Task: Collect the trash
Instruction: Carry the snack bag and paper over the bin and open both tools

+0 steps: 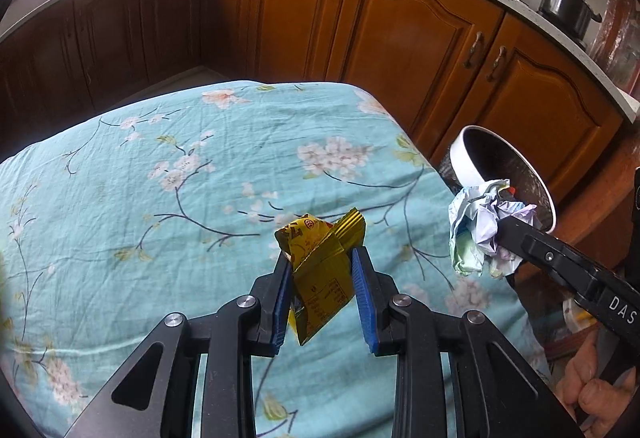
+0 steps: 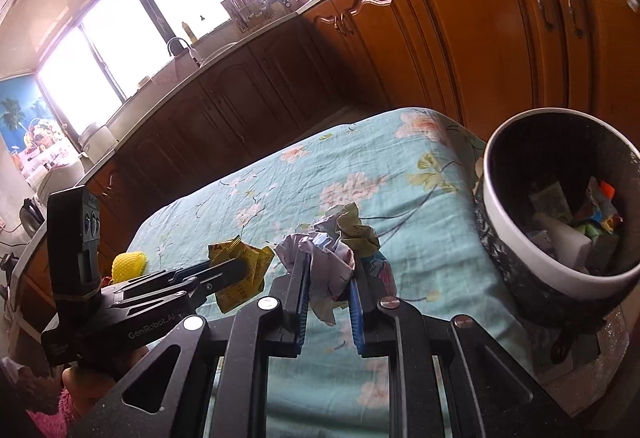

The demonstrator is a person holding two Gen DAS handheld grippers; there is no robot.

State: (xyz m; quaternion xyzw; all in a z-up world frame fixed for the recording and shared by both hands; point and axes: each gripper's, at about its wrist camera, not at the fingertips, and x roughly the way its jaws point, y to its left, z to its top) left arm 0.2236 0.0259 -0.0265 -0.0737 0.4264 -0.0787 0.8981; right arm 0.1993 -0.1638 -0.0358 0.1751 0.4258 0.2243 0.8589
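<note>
Left gripper (image 1: 322,262): black metal linkage arms with round silver pivot pins; ribbed blue pads (image 1: 362,298) closed down narrow onto a yellow foil wrapper, which is lifted clear above the cloth.
Yellow foil wrapper (image 1: 320,258): glossy, creased and folded into angular facets; crimped ridged seal at its upper end; red logo and small dark print on it. In the right wrist view it (image 2: 240,274) sticks out of the other gripper's tips, left of the paper wad.
Right gripper (image 2: 328,276): same black frame and blue ribbed pads, jaws nearly together and pinching a wad of crumpled paper, held above the table's right part.
Crumpled paper (image 2: 332,246): soft, heavily wrinkled ball in pale lilac, white, green and light blue; ragged folds hang below the pads. From the left wrist view it (image 1: 476,230) sits in front of the bin's mouth.
Trash bin (image 2: 520,238): round, dark speckled outer wall, smooth white rim band, dark inside; it stands just beside the table's right edge. Inside lie paper and bright wrappers, among them orange and green scraps.
Tablecloth (image 1: 180,177): thin turquoise cotton, lightly rumpled, printed with pale pink blossoms on dark branches.
Yellow mesh object (image 2: 129,266): rounded, netted surface, at the table's left edge behind the left gripper.
Cabinets (image 1: 400,37): glossy brown wood, arched raised-panel doors, metal handles, pale stone counter above.
Person's hand (image 1: 592,390): fingers wrapped on the right gripper's handle.
</note>
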